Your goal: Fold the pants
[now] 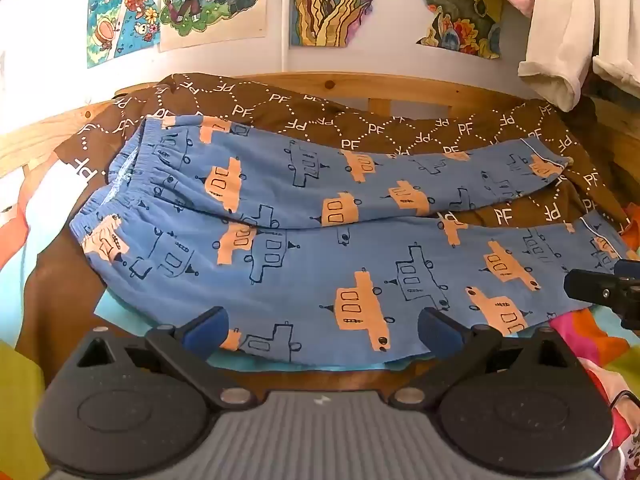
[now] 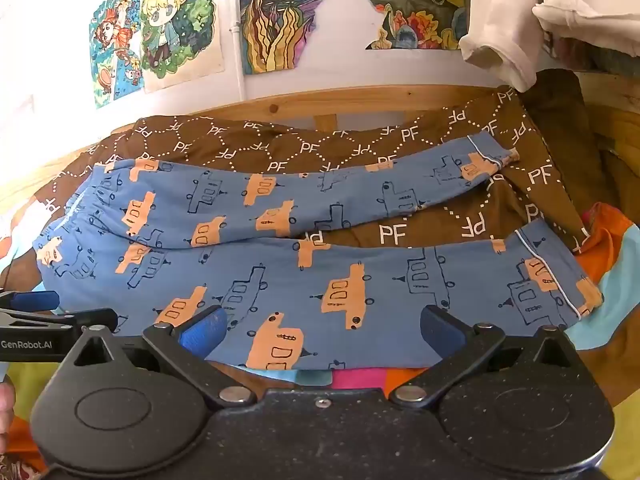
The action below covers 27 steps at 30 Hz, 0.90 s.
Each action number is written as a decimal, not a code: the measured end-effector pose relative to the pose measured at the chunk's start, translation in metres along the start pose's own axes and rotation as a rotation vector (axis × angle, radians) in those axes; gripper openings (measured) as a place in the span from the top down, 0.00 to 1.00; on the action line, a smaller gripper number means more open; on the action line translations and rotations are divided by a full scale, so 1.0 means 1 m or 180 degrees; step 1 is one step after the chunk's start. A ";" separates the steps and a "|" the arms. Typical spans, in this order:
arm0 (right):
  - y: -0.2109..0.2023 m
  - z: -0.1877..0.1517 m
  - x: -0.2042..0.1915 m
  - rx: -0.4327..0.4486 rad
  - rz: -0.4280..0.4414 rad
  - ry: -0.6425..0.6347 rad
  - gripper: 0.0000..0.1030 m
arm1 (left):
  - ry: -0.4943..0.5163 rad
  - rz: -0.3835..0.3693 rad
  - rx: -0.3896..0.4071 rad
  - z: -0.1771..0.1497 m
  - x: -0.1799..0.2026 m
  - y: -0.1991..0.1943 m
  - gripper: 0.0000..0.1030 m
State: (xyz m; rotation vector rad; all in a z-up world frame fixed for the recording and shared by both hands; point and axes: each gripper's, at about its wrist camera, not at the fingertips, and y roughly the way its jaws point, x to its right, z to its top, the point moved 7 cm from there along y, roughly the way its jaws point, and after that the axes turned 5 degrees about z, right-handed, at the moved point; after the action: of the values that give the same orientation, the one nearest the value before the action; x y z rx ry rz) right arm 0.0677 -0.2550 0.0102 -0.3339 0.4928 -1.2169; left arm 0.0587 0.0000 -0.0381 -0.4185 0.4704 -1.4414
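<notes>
A: Quick pass. I see the blue pants (image 1: 320, 240) laid flat across the brown PF-print blanket (image 1: 376, 128) on the bed, waistband (image 1: 132, 168) to the left, both legs running right.

B: Folded?

A: Not yet. The legs lie side by side and splay apart toward the cuffs, with brown blanket showing between them. My left hand-held gripper (image 1: 323, 330) is spread wide, nothing held, just over the near edge of the near leg. My right hand-held gripper (image 2: 323, 330) is also spread wide and empty, over the same near edge.

B: Anything hidden?

A: The near hem of the pants is partly covered by the fingers (image 1: 208, 326) in both views. In the left view the near cuff (image 1: 600, 240) is partly cut off behind the other gripper's tip at the right edge. The right view shows that cuff (image 2: 560, 276) whole, with white piping.

B: And the other way?

A: The left view gives the waistband gathers clearly; the right view squashes them at the rim. Under the near edge I see bright bedding (image 2: 360, 378), pattern unclear. Drawings (image 2: 180, 24) on the wall, a white garment (image 2: 508, 28) hanging top right, its top cut off.
</notes>
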 end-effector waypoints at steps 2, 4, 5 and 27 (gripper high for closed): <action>0.000 0.000 0.000 0.0003 0.0003 0.0005 0.01 | 0.0004 -0.0002 -0.0001 0.000 0.000 0.000 0.00; 0.001 0.000 0.000 -0.0017 0.0000 0.0011 0.01 | -0.0002 -0.0003 -0.0007 0.000 -0.001 0.000 0.00; 0.001 -0.001 0.001 -0.0021 0.0002 0.0012 0.01 | -0.0010 -0.0004 -0.0012 0.000 -0.002 0.000 0.00; 0.005 -0.003 0.003 -0.0096 -0.0025 0.0043 0.01 | 0.0034 -0.0013 -0.0020 -0.001 0.003 0.000 0.00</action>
State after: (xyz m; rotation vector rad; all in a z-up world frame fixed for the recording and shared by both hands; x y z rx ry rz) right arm 0.0703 -0.2563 0.0045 -0.3539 0.5224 -1.2210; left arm 0.0582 -0.0031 -0.0385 -0.4170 0.4830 -1.4470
